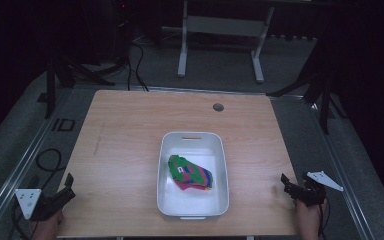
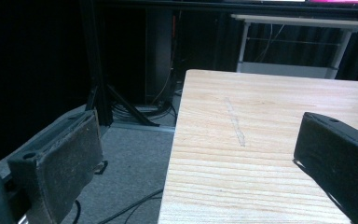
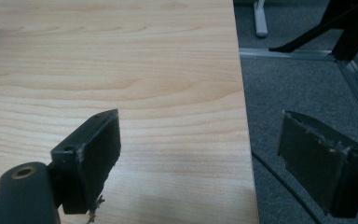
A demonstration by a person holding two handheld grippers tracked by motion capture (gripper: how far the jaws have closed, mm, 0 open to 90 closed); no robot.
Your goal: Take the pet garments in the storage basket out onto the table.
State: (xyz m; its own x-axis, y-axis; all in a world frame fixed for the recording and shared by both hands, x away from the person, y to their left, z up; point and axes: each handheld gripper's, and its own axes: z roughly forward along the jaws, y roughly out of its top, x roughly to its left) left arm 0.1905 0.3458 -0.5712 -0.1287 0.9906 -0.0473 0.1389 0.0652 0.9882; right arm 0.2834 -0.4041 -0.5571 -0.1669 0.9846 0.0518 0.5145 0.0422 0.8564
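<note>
A white rectangular bin (image 1: pixel 193 209) sits on the wooden table (image 1: pixel 130 130), toward its near middle. Inside it lies a bunched cloth (image 1: pixel 190 173) striped green, pink and blue. My left gripper (image 1: pixel 66 189) rests at the table's near left corner, open, nothing between its jaws; in the left gripper view (image 2: pixel 200 158) the jaws straddle the table's left edge. My right gripper (image 1: pixel 287 184) sits at the near right corner, also open and empty; in the right gripper view (image 3: pixel 198 154) its jaws straddle the right edge.
A round grey cable port (image 1: pixel 218 107) sits near the table's far edge. Beyond the table stands a white metal frame (image 1: pixel 220 30) on grey carpet. Black tripod legs (image 1: pixel 325 90) and cables (image 1: pixel 135 65) flank the table. Bare wood lies all round the bin.
</note>
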